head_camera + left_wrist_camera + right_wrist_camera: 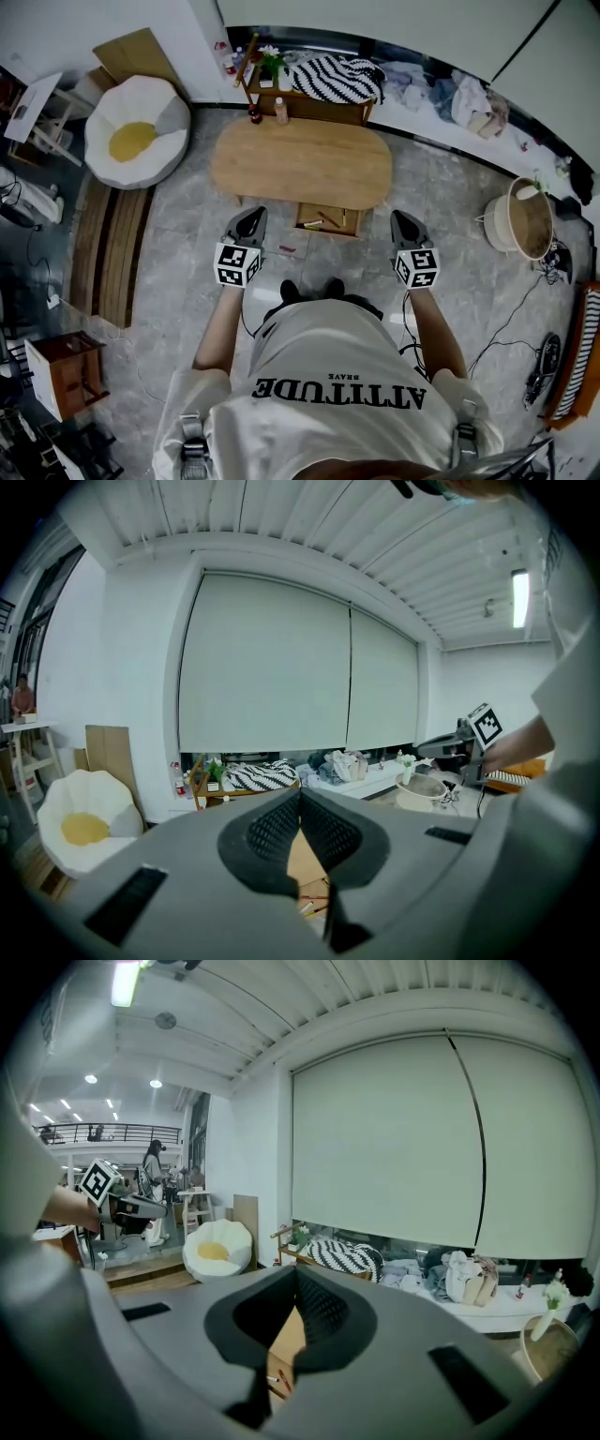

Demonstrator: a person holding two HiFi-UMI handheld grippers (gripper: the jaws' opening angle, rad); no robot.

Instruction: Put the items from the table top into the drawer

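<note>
While the person stands facing the oval wooden table (300, 164), both claws are held level in front of the body, one either side of the open drawer (328, 220), which juts from the table's near edge at 12 o'clock from the person. The left gripper (251, 217) sits at 9 o'clock from the drawer, clenched, nothing between its pads (its own view confirms the jaws meet). The right gripper (405, 217), at 3 o'clock from the drawer, is likewise clenched and empty. Pens (314, 223) lie inside the drawer. A small pinkish item (287, 249), too small to identify, lies on the floor at 7 o'clock from the drawer. Beyond the table at 12 o'clock stands a low shelf (309, 103) bearing a striped cloth (336, 77). A basket (525, 217) stands at 3 o'clock from the table, well apart.
</note>
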